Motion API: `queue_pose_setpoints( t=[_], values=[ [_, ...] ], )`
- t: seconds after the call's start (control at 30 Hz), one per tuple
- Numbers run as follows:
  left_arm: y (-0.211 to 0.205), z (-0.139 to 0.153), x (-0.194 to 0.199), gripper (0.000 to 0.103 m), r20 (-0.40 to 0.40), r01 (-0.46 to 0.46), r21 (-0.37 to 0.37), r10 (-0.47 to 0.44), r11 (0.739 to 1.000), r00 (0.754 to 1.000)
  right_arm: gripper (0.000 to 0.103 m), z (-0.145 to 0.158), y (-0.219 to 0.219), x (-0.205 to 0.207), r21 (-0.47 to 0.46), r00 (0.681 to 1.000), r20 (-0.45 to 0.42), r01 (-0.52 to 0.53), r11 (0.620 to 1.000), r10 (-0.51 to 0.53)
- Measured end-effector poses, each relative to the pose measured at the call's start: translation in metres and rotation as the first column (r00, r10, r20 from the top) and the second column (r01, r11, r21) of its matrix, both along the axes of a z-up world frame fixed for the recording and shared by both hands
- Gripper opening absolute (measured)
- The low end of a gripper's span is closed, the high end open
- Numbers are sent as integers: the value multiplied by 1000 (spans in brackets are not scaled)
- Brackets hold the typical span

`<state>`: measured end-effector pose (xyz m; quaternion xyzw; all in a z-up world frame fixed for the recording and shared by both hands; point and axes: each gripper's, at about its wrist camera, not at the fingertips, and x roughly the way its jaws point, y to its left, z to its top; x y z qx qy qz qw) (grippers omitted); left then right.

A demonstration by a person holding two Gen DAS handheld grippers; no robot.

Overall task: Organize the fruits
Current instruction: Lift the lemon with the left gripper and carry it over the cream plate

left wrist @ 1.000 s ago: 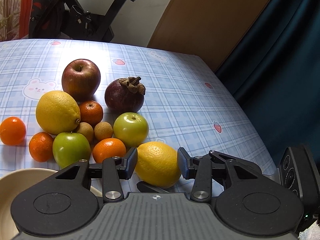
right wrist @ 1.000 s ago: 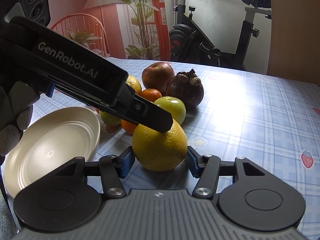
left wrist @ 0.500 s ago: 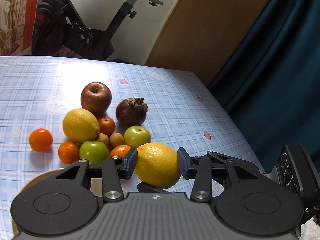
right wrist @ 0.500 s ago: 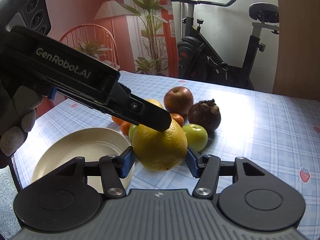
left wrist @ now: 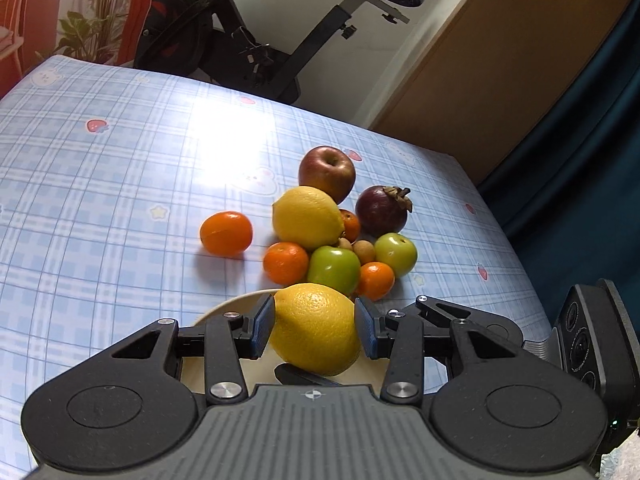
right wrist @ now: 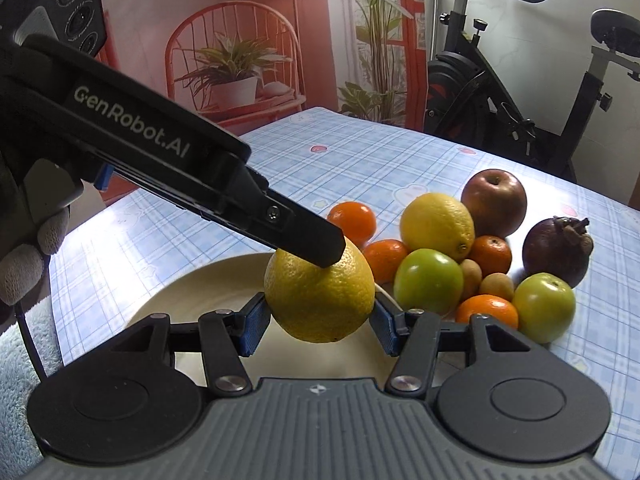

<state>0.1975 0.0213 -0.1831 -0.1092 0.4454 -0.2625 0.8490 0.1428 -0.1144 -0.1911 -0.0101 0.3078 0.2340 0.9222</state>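
A large yellow citrus (left wrist: pixel 316 320) hangs just over the cream plate (left wrist: pixel 224 308), gripped from two sides. My left gripper (left wrist: pixel 315 330) is shut on it, blue pads pressing its left and right flanks. My right gripper (right wrist: pixel 318 320) is shut on the same citrus (right wrist: pixel 320 300); one left finger (right wrist: pixel 304 236) presses on its top. Beyond the plate (right wrist: pixel 192 292) lies the fruit pile: a red apple (left wrist: pixel 327 174), a lemon (left wrist: pixel 307 218), a dark mangosteen (left wrist: pixel 382 211), two green apples (left wrist: pixel 334 270), several tangerines, small brown longans.
One tangerine (left wrist: pixel 226 233) sits apart, left of the pile. A gloved hand (right wrist: pixel 24 264) holds the left gripper. The checked blue tablecloth (left wrist: pixel 120 184) stretches to the left and back. An exercise bike (left wrist: pixel 256 40) and a wooden door stand behind the table.
Both grippers, still shut on the citrus, have lifted it slightly and carried it away from the pile's side to above the plate. The pile now lies farther ahead.
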Motion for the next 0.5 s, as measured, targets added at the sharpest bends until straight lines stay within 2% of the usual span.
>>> queue_pose_setpoints(
  t=[0.5],
  values=[
    [19, -18, -2, 45, -13, -45, -3, 45, 999, 999, 57, -13, 18, 12, -53, 1000, -19, -23, 998, 22]
  ],
)
